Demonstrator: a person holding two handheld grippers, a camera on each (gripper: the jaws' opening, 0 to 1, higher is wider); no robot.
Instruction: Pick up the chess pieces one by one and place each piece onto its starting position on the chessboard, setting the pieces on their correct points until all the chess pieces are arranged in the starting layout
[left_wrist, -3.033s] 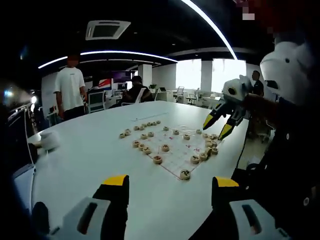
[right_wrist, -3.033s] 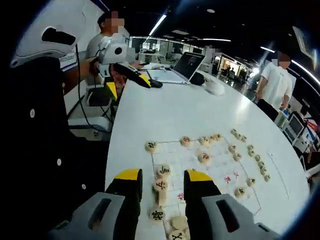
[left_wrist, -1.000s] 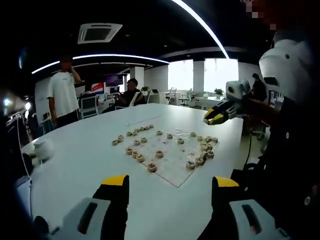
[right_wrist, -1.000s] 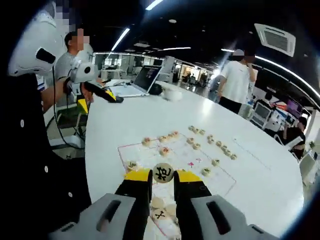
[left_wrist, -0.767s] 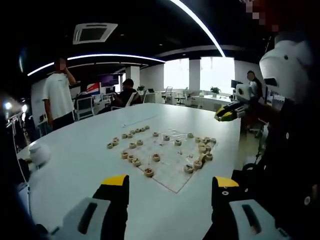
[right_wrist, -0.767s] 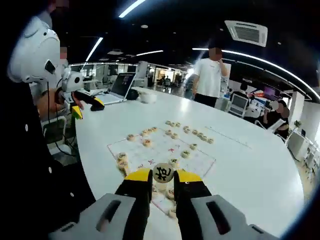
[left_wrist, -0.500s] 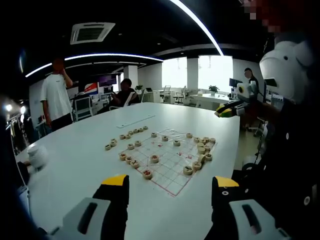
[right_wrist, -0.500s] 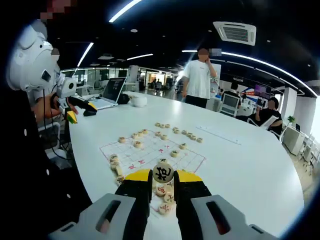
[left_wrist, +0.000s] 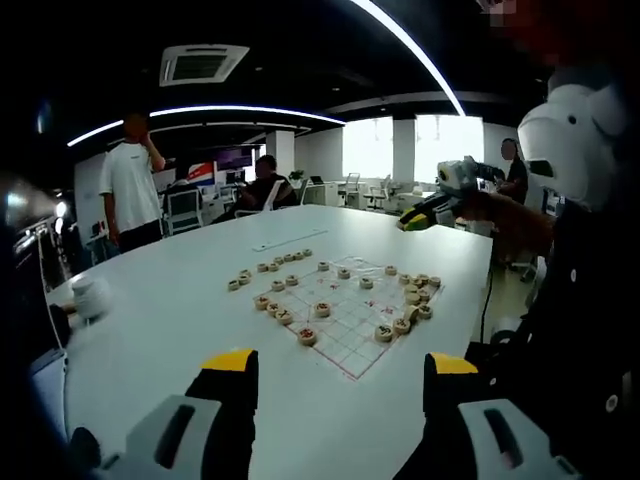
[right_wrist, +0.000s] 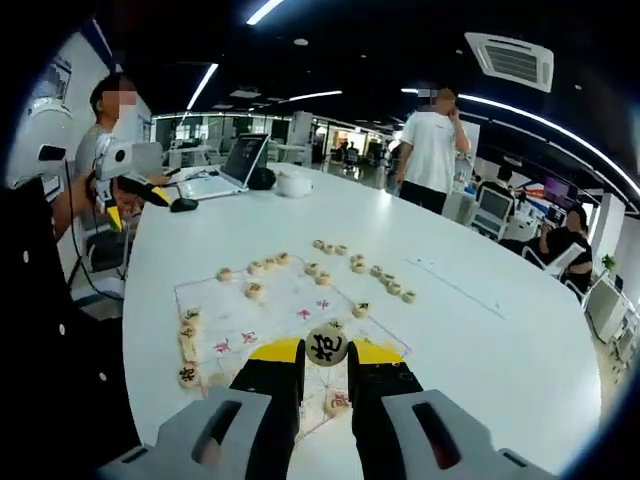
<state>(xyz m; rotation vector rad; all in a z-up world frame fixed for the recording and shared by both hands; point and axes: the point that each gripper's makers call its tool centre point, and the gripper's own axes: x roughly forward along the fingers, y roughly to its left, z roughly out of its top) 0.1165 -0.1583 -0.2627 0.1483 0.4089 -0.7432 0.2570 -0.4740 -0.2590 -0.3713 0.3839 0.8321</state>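
Your worktop (right_wrist: 480, 330) looks smooth, faintly glossy white; the pieces (left_wrist: 307, 337) look like pale matt wood.

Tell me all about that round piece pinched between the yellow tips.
The chess piece is a pale, wood-looking disc with a black character on its flat face. It stands on edge, face toward the camera, clamped at its sides by the yellow-tipped jaws of the right hand-held gripper. It is held above the white table, over the near edge of the chessboard, touching nothing else.
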